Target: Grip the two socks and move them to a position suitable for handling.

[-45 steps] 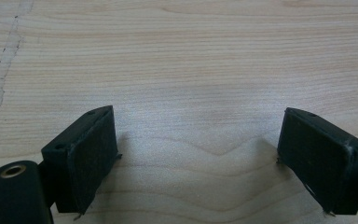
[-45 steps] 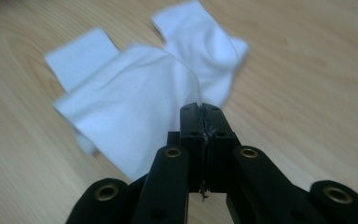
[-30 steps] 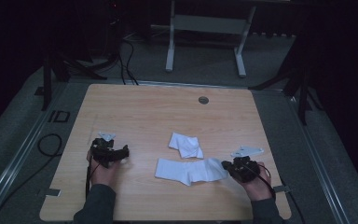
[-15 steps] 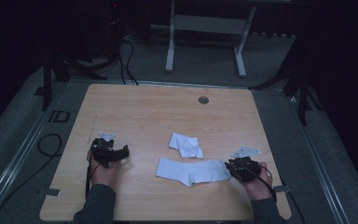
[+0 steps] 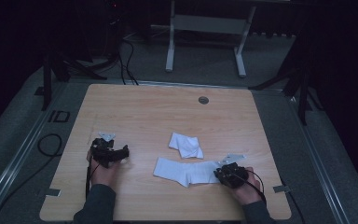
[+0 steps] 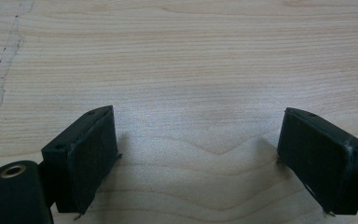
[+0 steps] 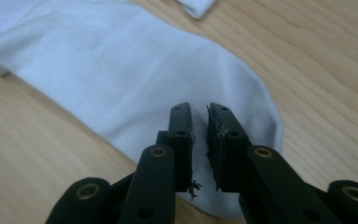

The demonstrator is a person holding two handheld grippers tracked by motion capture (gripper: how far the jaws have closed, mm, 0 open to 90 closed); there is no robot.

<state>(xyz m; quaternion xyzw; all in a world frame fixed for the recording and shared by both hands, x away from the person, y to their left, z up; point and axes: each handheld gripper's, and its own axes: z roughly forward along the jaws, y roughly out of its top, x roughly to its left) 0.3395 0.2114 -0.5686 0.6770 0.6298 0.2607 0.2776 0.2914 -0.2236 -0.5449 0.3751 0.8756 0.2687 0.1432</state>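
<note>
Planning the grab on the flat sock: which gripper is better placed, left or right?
Right. The right gripper sits at the flat sock's toe end, jaws nearly together over the fabric with a narrow gap. The left gripper is open over bare table, well apart from it.

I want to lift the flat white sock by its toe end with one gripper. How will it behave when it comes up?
The white sock lies limp and flat on the table, so it will probably droop and hang rather than hold its shape. It looks thin and light. A narrow pinch by the right gripper may catch only the top layer.
</note>
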